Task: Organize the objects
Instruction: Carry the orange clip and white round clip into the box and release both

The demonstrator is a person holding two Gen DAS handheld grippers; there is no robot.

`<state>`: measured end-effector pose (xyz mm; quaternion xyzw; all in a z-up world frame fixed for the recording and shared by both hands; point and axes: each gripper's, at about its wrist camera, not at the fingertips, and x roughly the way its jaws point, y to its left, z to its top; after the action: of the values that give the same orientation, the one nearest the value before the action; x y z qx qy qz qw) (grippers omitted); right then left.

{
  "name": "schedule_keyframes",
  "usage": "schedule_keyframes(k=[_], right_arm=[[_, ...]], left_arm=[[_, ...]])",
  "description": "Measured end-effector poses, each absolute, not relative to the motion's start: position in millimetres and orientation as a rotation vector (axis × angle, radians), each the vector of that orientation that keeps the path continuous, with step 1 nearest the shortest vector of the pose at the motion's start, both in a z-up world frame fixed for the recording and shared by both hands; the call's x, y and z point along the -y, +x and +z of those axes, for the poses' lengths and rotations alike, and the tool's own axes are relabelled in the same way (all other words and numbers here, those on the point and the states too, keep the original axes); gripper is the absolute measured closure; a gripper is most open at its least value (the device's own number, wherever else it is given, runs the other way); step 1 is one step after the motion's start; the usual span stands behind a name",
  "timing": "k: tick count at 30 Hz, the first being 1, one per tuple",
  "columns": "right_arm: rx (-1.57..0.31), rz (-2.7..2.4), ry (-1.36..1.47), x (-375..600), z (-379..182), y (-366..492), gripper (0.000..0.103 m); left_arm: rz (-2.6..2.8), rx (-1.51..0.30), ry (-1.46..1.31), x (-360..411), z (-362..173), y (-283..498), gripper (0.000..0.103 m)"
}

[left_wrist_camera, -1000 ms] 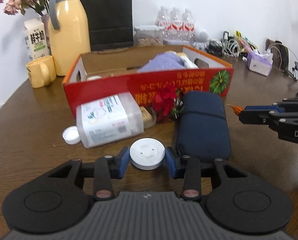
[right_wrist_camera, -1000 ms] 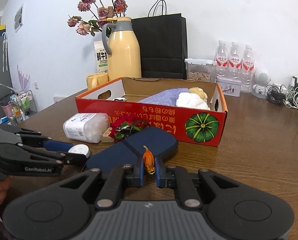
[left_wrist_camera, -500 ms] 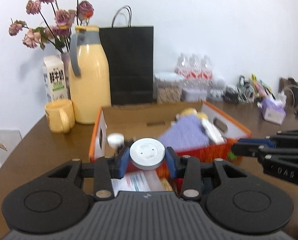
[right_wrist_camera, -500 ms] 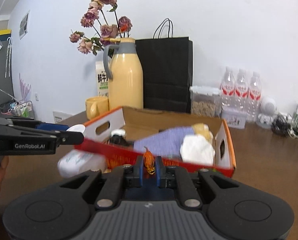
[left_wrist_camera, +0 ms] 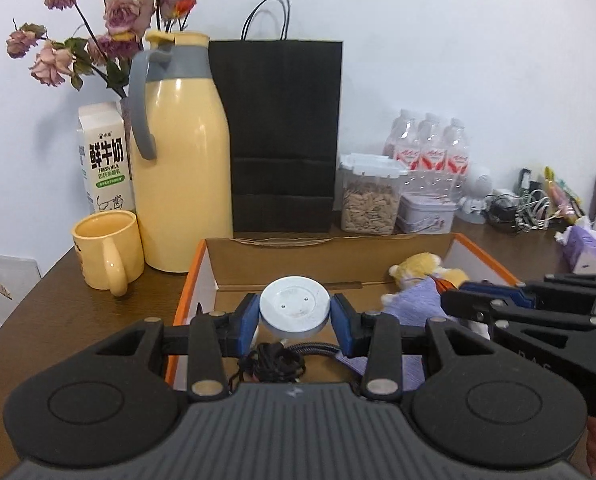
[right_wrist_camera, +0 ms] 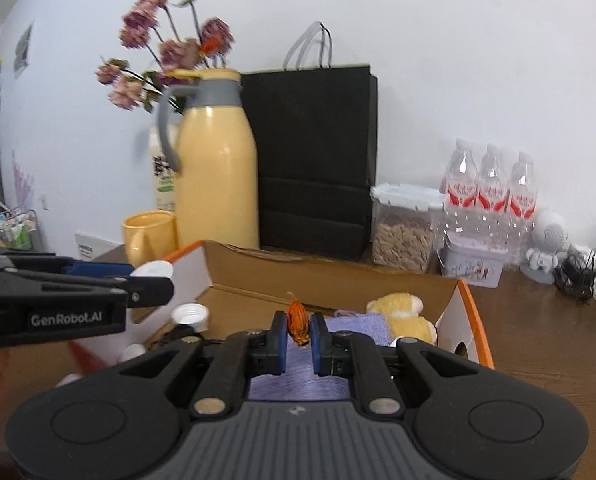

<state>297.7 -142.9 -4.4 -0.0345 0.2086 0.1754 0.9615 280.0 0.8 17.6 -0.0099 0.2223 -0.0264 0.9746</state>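
Your left gripper [left_wrist_camera: 295, 317] was clamped on a white disc [left_wrist_camera: 294, 307], held above the box [left_wrist_camera: 196, 276]. Your right gripper [right_wrist_camera: 299, 336], at 3 o'clock from it, pinched an orange trinket [right_wrist_camera: 297, 318] over the purple cloth [right_wrist_camera: 356, 326] inside.

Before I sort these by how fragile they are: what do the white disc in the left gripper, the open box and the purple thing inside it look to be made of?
White disc: probably hard plastic, smooth matte face with small dimples. Open box: corrugated cardboard, dull brown inside, orange-edged walls. Purple thing: looks like soft woven or knitted cloth with a fine ribbed texture.
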Motion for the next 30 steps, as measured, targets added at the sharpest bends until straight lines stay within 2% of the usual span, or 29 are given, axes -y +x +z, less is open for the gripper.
schedule_keyframes(k=[9, 11, 13, 14, 15, 16, 17, 18, 20, 30], right_arm=[[-0.476, 0.369, -0.038, 150, -26, 311, 0.091], [-0.477, 0.363, -0.039, 150, -27, 310, 0.090], [-0.474, 0.353, -0.046, 151, -27, 308, 0.078], [-0.471, 0.350, -0.046, 152, -26, 307, 0.063], [-0.464, 0.342, -0.046, 153, -25, 305, 0.047], [-0.458, 0.333, -0.050, 154, -24, 304, 0.040], [-0.451, 0.324, -0.053, 154, -24, 302, 0.029], [-0.444, 0.318, -0.053, 155, -23, 300, 0.016], [-0.435, 0.311, -0.050, 157, -21, 299, 0.003], [-0.420, 0.302, -0.062, 157, -12, 289, 0.000]], left_arm=[[-0.060, -0.492, -0.034, -10, -2, 295, 0.063], [-0.055, -0.480, -0.027, -10, -1, 291, 0.058], [-0.045, -0.460, -0.020, -10, 1, 287, 0.036], [-0.038, -0.448, -0.016, -9, 3, 285, 0.029], [-0.031, -0.429, -0.010, -9, 4, 282, 0.017], [-0.025, -0.417, -0.005, -8, 6, 279, 0.005], [-0.015, -0.407, -0.002, -8, 8, 278, 0.000], [-0.004, -0.395, 0.001, -8, 9, 275, 0.000], [0.004, -0.395, 0.003, -7, 11, 275, 0.000], [0.014, -0.399, 0.003, -8, 15, 272, 0.000]])
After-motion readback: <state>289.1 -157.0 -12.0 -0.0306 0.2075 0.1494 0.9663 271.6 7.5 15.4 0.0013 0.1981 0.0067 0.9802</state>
